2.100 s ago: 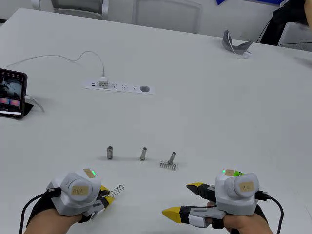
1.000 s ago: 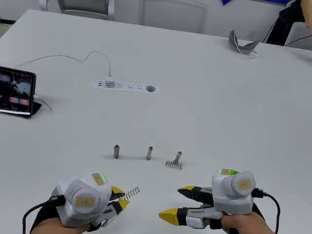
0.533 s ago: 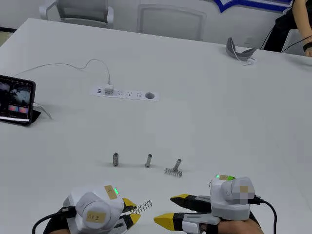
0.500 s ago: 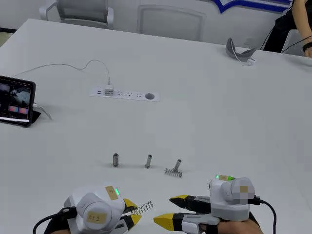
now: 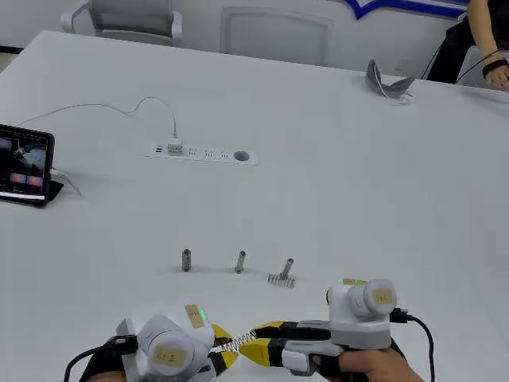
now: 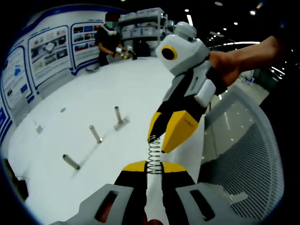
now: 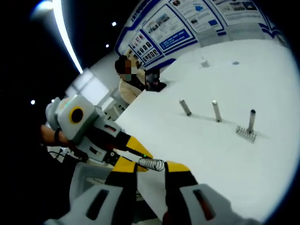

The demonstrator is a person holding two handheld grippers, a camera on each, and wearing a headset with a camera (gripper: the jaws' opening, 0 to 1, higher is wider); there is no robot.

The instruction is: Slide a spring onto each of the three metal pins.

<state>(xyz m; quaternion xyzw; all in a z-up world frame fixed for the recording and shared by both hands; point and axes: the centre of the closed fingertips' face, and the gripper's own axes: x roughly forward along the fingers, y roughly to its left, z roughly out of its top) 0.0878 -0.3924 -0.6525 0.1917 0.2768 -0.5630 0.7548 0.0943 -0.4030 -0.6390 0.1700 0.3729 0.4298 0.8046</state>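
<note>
White tabletop [image 5: 358, 199] stretches away from the viewer, with empty chairs along its far edge. A long white power strip [image 5: 199, 153] with a plugged-in charger lies across the middle. A dark tablet with a lit screen [image 5: 20, 165] is propped at the left edge.

Three short grey metal pins stand upright in a row near the front, each apart from the next: the left pin [image 5: 186, 259], the middle pin [image 5: 240, 262] and the right pin [image 5: 286, 268]. All three shafts are bare. A loose coiled spring [image 5: 281, 279] lies flat on the table at the foot of the right pin, its long axis running left to right.

Closer to the viewer, above the table, the left gripper [image 5: 224, 347] and the right gripper [image 5: 250, 340] point at each other, yellow tips almost meeting. The left gripper's jaws are closed on one end of a thin coiled wire spring [image 5: 238, 342]. Its long axis runs nearly level, rising slightly to the right, straight out from those tips towards the right gripper.

In the left gripper view, the thin coiled wire spring [image 6: 153, 152] rises from between that gripper's own tips into the other's. In the right gripper view, the right gripper [image 7: 150, 168] has its jaws a little apart on either side of the spring's free end. Whether they pinch it cannot be told.
</note>
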